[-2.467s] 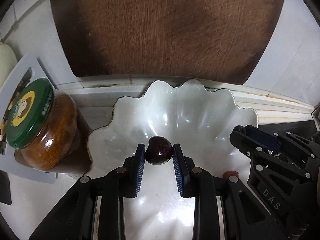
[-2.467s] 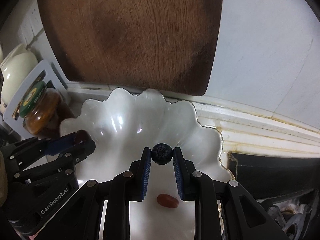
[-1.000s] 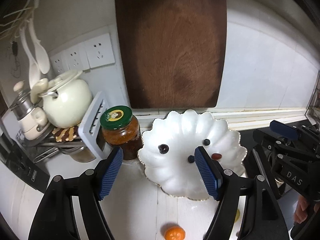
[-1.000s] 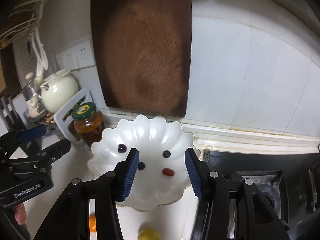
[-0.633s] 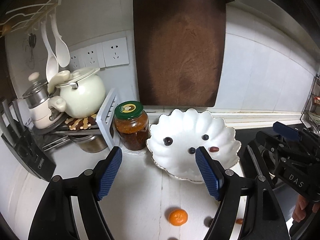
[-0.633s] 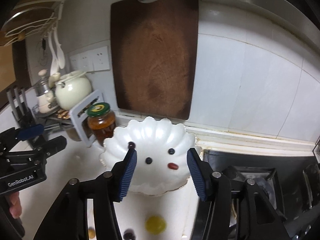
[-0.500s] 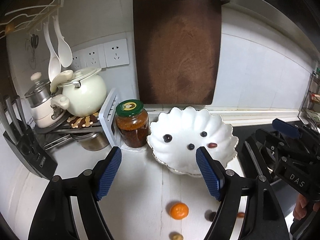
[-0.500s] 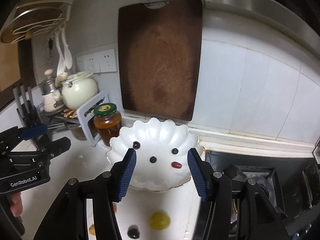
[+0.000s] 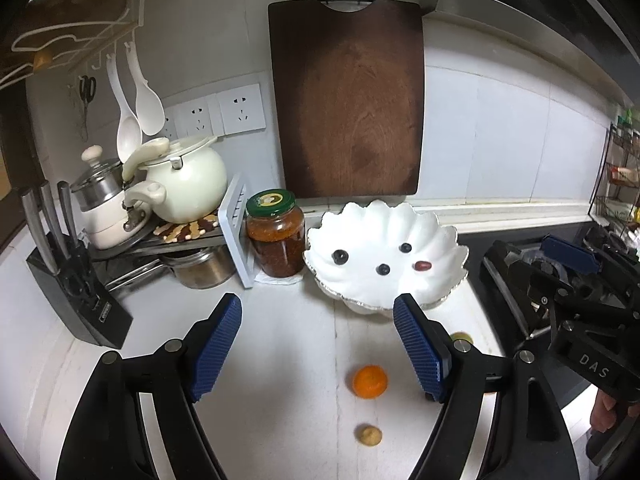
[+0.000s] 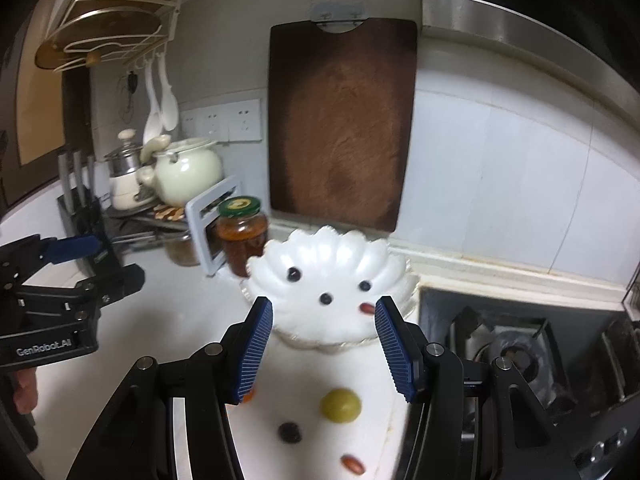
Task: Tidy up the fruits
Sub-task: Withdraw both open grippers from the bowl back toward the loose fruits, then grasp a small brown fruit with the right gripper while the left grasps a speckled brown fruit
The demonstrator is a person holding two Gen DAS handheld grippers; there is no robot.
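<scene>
You have just dropped off two fruits and pulled both hands back from the white scalloped bowl [image 9: 448,240]. A couple of seconds ago your left gripper [image 9: 318,346] was pinching a dark cherry over the bowl and your right gripper [image 10: 324,350] a blueberry; now both fruits lie inside it and both tools sit well back, over the white counter [image 9: 280,360] in front of the bowl.

That leaves four pieces in the bowl: the dark cherry [image 9: 341,256] toward the side nearest the jar [image 9: 275,232], two blueberries [image 9: 383,269] around the middle, and a red oblong fruit [image 9: 421,266] toward the stove side. So this round is done and the next pick is open.

Your left jaws have just been opening further; they stand widely spread with nothing between them and touch nothing. Your right jaws opened a little within the last second and stand moderately apart, also empty.

The remaining fruits lie loose on the counter in front of the bowl. From the left view you have a small orange [image 9: 370,381] and, nearer you than that, a little tan fruit [image 9: 369,435]. From the right view you have a green grape [image 10: 340,405], a dark berry [image 10: 290,432] and a red oblong piece [image 10: 353,464], all on your side of the bowl. My judgement: the task is under halfway, and each hand already has a fruit almost under it.
</scene>
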